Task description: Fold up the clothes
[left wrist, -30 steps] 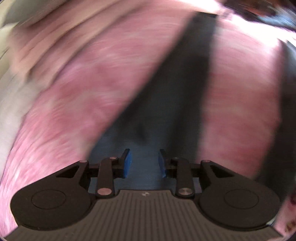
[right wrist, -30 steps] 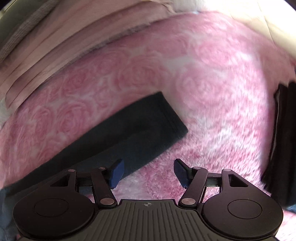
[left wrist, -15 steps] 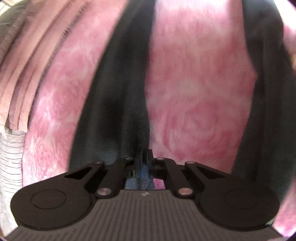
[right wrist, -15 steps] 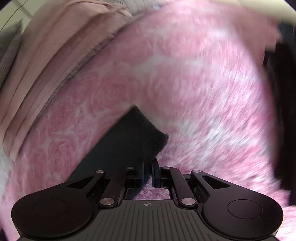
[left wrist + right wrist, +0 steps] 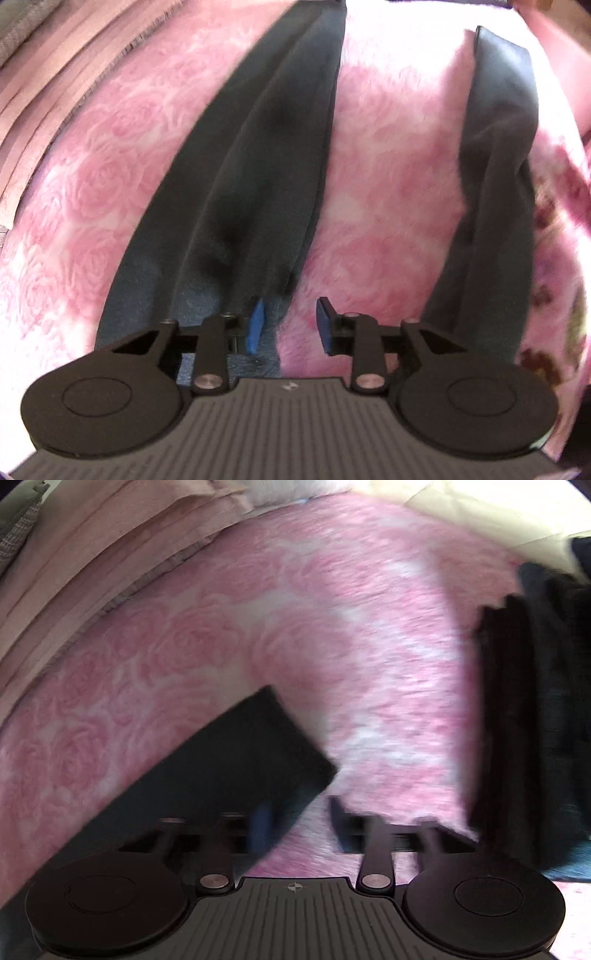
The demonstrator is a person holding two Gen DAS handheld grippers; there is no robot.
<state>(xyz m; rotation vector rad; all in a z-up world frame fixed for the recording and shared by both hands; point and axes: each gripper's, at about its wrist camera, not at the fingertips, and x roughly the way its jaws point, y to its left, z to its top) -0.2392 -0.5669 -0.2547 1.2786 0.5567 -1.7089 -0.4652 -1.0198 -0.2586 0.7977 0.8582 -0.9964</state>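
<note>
A dark garment lies on a pink rose-patterned blanket (image 5: pixel 388 177). In the left wrist view one long dark leg or sleeve (image 5: pixel 251 177) runs away from me, and a second dark strip (image 5: pixel 495 177) lies to the right. My left gripper (image 5: pixel 290 325) is open; its left blue pad rests at the near edge of the left strip, the right pad over pink blanket. In the right wrist view the squared end of a dark strip (image 5: pixel 251 760) lies just ahead of my right gripper (image 5: pixel 299 827), which is open and motion-blurred.
Folded beige and pink bedding (image 5: pixel 92 565) lies along the far left. A pile of dark clothes (image 5: pixel 535 720) lies at the right of the right wrist view. A floral patterned cloth (image 5: pixel 561 266) shows at the right edge of the left wrist view.
Both grippers were shut on the dark fabric half a second ago and have opened. The fabric now lies on the blanket.
</note>
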